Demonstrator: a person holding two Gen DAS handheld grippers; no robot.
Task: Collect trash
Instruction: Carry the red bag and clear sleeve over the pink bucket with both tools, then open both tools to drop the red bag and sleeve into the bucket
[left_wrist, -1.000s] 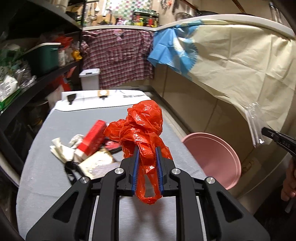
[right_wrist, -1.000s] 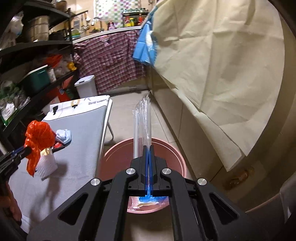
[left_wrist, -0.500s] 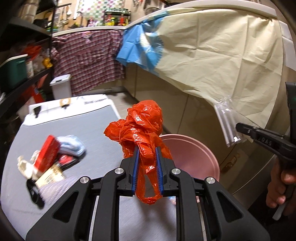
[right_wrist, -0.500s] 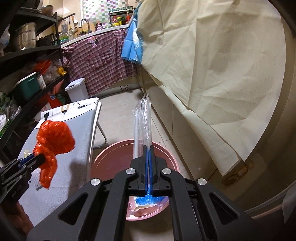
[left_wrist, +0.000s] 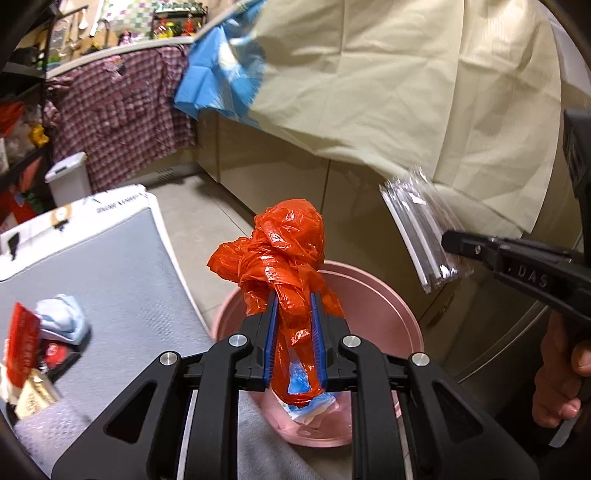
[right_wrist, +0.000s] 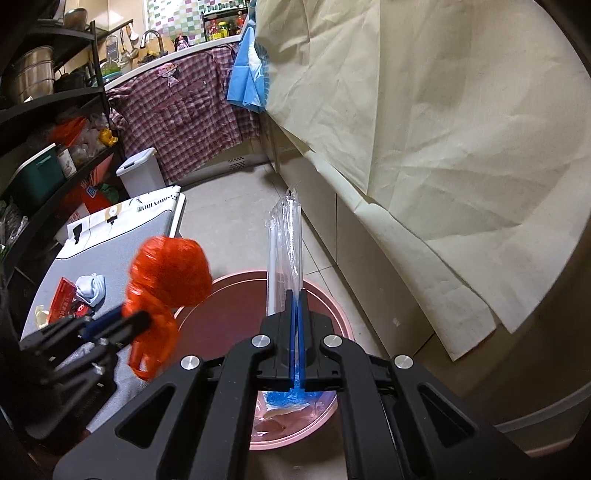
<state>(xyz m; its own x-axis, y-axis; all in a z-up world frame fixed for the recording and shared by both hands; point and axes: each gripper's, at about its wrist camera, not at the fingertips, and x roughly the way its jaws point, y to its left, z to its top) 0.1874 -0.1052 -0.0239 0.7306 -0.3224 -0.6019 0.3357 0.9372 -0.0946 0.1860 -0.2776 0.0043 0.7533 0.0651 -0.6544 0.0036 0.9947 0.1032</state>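
Observation:
My left gripper (left_wrist: 294, 306) is shut on a crumpled orange plastic bag (left_wrist: 284, 251) and holds it over the near rim of a pink basin (left_wrist: 384, 299) on the floor. The bag also shows in the right wrist view (right_wrist: 166, 277). My right gripper (right_wrist: 296, 295) is shut on a clear plastic wrapper (right_wrist: 286, 236) that stands upright above the pink basin (right_wrist: 332, 306). The wrapper (left_wrist: 417, 229) and right gripper (left_wrist: 448, 240) also show in the left wrist view. Blue and white scraps (right_wrist: 291, 400) lie in the basin.
A grey padded table (left_wrist: 110, 280) at left holds a red packet (left_wrist: 22, 343), a pale blue wad (left_wrist: 62, 321) and other litter. A beige sheet (left_wrist: 388, 85) hangs over the cabinets at right. A white bin (right_wrist: 142, 173) and shelves stand at the back left.
My left gripper has swung right with the orange bag, from over the table to over the basin's rim. My right gripper keeps the wrapper above the basin.

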